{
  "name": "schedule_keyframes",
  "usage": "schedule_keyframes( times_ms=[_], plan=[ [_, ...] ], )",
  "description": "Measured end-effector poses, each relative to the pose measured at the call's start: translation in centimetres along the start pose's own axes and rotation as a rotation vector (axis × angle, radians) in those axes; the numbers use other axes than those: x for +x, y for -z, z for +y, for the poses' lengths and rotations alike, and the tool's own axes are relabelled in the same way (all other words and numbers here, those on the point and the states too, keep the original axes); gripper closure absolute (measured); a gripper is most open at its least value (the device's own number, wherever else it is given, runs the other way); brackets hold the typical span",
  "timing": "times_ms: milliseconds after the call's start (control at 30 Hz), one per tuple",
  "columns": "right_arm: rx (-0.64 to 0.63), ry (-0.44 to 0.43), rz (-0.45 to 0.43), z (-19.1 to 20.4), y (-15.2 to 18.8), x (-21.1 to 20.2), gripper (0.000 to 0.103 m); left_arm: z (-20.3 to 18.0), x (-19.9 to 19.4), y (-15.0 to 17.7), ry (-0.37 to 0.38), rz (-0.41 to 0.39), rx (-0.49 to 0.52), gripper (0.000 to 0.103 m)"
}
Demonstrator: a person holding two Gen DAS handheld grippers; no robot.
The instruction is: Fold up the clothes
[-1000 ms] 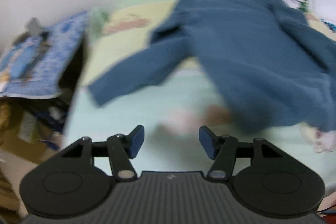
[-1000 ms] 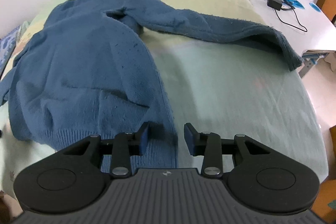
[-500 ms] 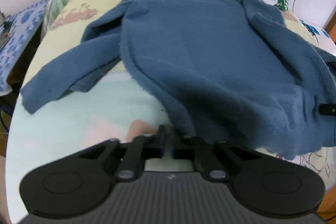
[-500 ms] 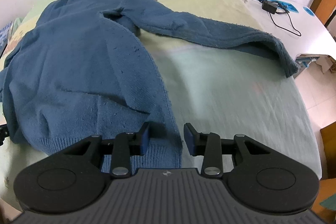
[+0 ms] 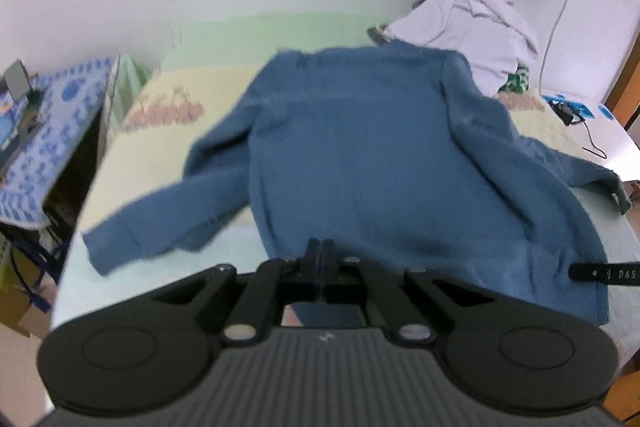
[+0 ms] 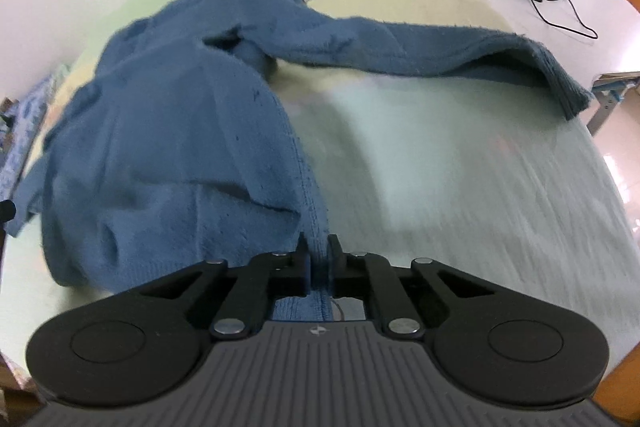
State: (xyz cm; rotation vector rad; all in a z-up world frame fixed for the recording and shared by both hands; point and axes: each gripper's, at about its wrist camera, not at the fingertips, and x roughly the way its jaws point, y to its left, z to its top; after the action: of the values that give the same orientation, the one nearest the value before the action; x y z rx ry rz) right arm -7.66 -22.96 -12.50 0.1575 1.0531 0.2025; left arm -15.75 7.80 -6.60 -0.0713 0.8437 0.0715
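While the left gripper (image 5: 321, 254) pinches the blue sweater (image 5: 372, 155), the right gripper's (image 6: 319, 254) jaws are closing on its hem.

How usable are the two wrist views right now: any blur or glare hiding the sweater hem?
Left wrist view: motion-blurred throughout, blue sweater soft, its hem hidden behind the left gripper. Right wrist view: sharper; hem ribbing readable at the closing right gripper, bed sheet smeared. Both fisheye-bowed; no glare.
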Motion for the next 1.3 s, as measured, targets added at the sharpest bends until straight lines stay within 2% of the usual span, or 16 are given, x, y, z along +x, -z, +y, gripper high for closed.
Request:
schedule_keyframes(
  times_ms=[100,167,200,267,333,367,433,500,567,667,733,833,933,1133,1233,1300],
  plan=[
    [0.0,0.009,-0.002,-0.3,-0.1,0.1,0.097,0.6,0.7,1.1,-0.036,0.041,0.037,0.081],
    [0.001,0.002,0.009,-0.5,0.0,0.3,0.096,1.2,1.6,2.5,-0.02,0.087,0.034,0.064],
    [0.001,-0.001,0.015,-0.7,0.1,0.4,0.095,1.5,2.0,3.2,-0.011,0.11,0.032,0.06],
    [-0.009,-0.017,0.022,-0.6,0.3,0.5,0.086,1.5,3.1,4.3,-0.01,0.13,0.038,0.043],
    [-0.019,-0.022,0.023,-0.6,0.6,0.3,0.063,1.6,4.0,4.9,-0.001,0.131,0.023,0.035],
    [-0.024,-0.025,0.017,-0.6,0.7,0.1,0.061,1.7,4.3,4.9,0.013,0.129,0.0,0.034],
    [-0.033,-0.046,0.01,-0.9,1.1,-0.1,0.061,1.7,4.9,4.9,0.046,0.123,-0.052,0.034],
    [-0.042,-0.07,0.018,-0.8,1.6,-0.1,0.061,1.4,5.4,4.6,0.079,0.121,-0.075,0.043],
    [-0.048,-0.097,0.029,-0.5,2.2,0.1,0.061,0.6,5.8,4.3,0.123,0.129,-0.076,0.067],
    [-0.107,-0.086,0.025,0.8,3.0,0.7,0.08,-1.5,5.8,3.9,0.13,0.116,-0.017,0.092],
    [-0.128,-0.063,0.013,1.4,2.9,0.9,0.094,-2.0,5.8,3.3,0.118,0.111,-0.017,0.099],
    [-0.095,-0.082,0.003,1.2,2.0,0.5,0.095,-1.5,5.0,1.9,0.119,0.084,-0.063,0.1],
    [-0.041,-0.171,0.001,0.8,0.6,-0.7,0.095,-0.6,1.9,0.1,0.119,0.003,-0.079,0.1],
    [0.103,-0.508,0.021,-0.3,-2.5,-4.8,0.095,1.3,-5.4,-3.0,0.113,-0.121,-0.071,0.1],
    [0.12,-0.595,0.043,-0.8,-3.2,-6.6,0.095,1.4,-7.4,-3.3,0.105,-0.115,-0.055,0.1],
    [0.086,-0.573,0.079,-0.8,-2.9,-7.0,0.095,1.2,-7.8,-2.5,0.093,-0.08,-0.025,0.1]
  ],
)
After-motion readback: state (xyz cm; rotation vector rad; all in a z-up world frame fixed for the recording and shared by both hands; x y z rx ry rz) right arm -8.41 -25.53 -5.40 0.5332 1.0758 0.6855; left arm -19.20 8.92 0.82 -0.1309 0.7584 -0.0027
